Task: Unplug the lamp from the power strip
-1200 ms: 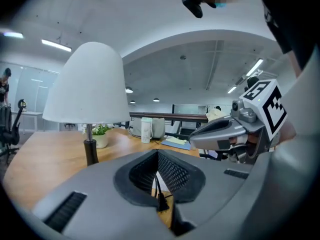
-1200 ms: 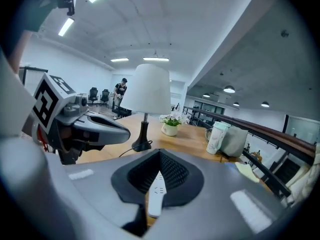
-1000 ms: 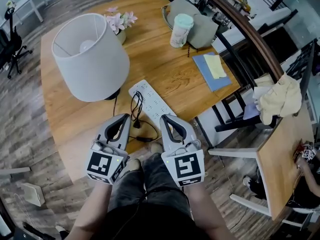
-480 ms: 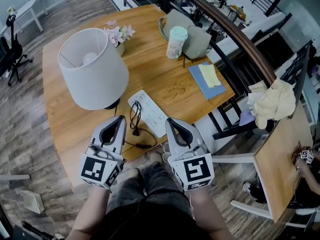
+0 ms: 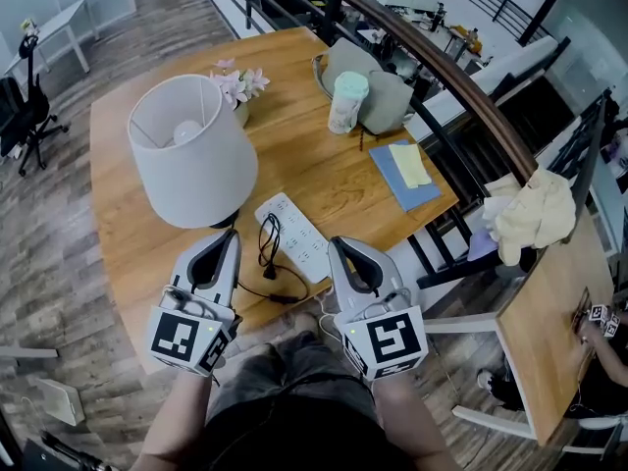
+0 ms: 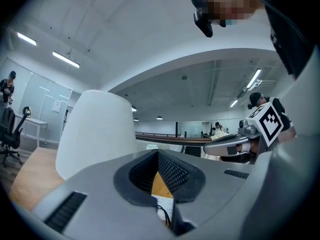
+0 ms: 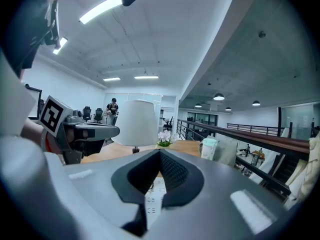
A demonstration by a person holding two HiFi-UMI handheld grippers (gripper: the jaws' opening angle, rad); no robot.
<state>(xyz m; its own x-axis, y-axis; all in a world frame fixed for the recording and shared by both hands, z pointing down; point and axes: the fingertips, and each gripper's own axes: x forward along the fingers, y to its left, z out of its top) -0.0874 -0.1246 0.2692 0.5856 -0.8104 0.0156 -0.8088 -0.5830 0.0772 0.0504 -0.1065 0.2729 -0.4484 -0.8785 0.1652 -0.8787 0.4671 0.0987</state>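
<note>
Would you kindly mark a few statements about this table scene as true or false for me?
1. The left gripper and the right gripper hold nothing. True.
2. The power strip lies on the floor. False: it lies on the wooden table.
3. A cup with a pale green lid stands beside the grey bag. True.
4. The yellow notes lie on a red notebook. False: the notebook is blue.

Wooden table (image 5: 294, 145) bears lamp (image 5: 191, 150), power strip (image 5: 294, 235), cup (image 5: 346, 103), notebook (image 5: 404, 175) (blue), perhaps a bag (image 5: 385, 91).
</note>
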